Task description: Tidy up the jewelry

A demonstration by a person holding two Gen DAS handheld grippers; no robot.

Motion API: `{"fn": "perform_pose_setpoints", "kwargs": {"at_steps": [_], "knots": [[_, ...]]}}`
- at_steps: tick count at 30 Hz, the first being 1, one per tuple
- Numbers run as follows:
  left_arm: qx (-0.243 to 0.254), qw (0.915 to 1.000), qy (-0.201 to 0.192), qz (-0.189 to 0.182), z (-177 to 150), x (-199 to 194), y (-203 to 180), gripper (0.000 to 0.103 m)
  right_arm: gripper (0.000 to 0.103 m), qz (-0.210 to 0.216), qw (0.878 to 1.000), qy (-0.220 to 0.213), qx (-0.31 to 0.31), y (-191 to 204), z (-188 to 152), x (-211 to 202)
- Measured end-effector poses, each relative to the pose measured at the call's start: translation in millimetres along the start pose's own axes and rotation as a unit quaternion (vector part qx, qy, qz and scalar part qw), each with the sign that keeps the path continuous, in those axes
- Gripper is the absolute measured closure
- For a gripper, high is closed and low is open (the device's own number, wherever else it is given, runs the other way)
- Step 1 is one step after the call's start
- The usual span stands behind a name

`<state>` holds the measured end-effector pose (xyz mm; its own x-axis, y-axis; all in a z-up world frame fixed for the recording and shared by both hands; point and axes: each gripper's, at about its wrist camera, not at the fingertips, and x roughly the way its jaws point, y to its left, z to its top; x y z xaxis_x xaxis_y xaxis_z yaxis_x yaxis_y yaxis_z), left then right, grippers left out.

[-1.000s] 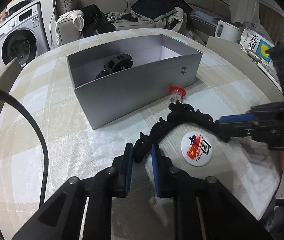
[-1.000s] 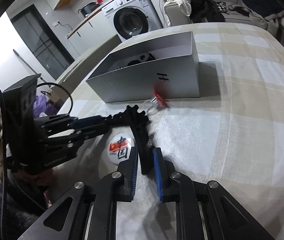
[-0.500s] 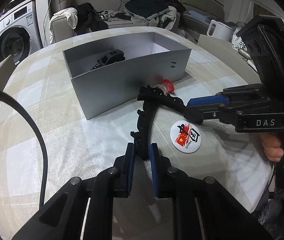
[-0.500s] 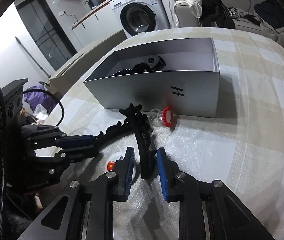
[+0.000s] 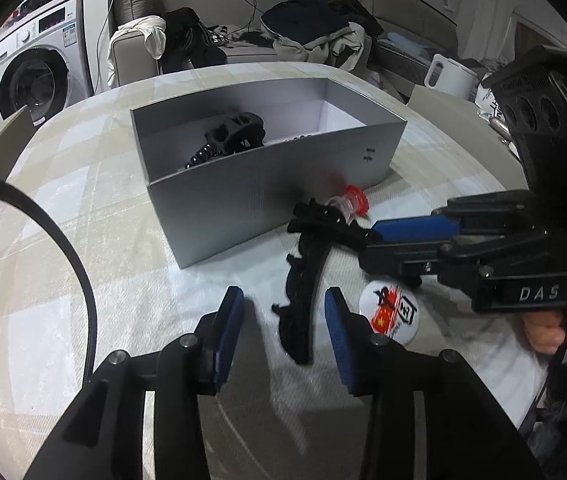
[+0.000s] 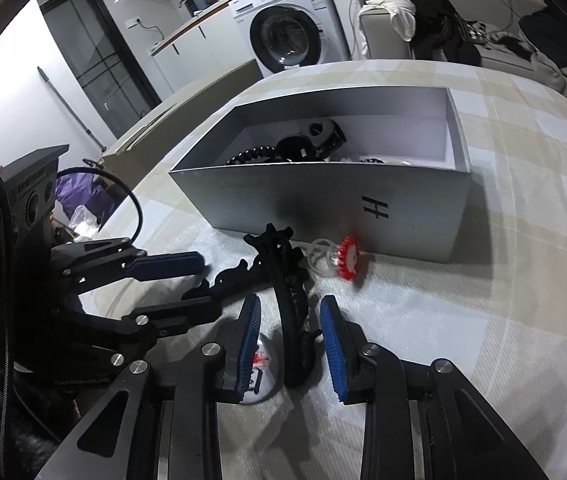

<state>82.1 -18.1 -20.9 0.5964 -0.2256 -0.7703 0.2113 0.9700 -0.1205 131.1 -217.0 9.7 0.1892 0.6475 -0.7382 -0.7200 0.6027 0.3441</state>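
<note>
Both claws, left (image 5: 283, 320) and right (image 6: 290, 336), just released beside grey box (image 6: 323, 200) marked "H"; right reads "DAS".

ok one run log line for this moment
left gripper: open, just opened | right gripper: open, just opened | black hair clip: on table, unheld

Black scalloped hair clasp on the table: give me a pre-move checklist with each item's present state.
1. Black scalloped hair clasp lies on the cloth outside the box: ok.
2. Left gripper jaws, just opened, straddle one arm without pressing: ok.
3. Right gripper jaws, also just opened, straddle the other arm, pads clear: ok.
4. Grey open cardboard box has bare floor at its right end: ok.
5. Red-topped clear ring lies against the clasp's hinge end, may snag: not ok.
6. Round white badge partly under right gripper: cannot tell if clear.
</note>
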Motion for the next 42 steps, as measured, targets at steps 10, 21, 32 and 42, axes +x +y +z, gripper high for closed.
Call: {"fn": "perform_pose_setpoints", "kwargs": {"at_steps": [10,21,32,42], "knots": [[0.007,0.9998,-0.003,-0.016,1,0,-1,0.089,0.086,-0.003,1.0,-0.011,-0.003,3,-5,-1],[-0.004,0.9995,-0.031,-0.01,-7,-25,-4,0.09,0.087,0.011,0.999,-0.046,0.0,10,-9,-26],[-0.025,0.9966,-0.078,0.002,-4,-49,-7,0.09,0.087,0.049,0.993,-0.094,0.048,5,-22,-57],[-0.033,0.9939,-0.105,0.011,6,-50,-8,0.09,0.1,0.004,0.996,-0.081,0.043,8,-20,-58]]}}
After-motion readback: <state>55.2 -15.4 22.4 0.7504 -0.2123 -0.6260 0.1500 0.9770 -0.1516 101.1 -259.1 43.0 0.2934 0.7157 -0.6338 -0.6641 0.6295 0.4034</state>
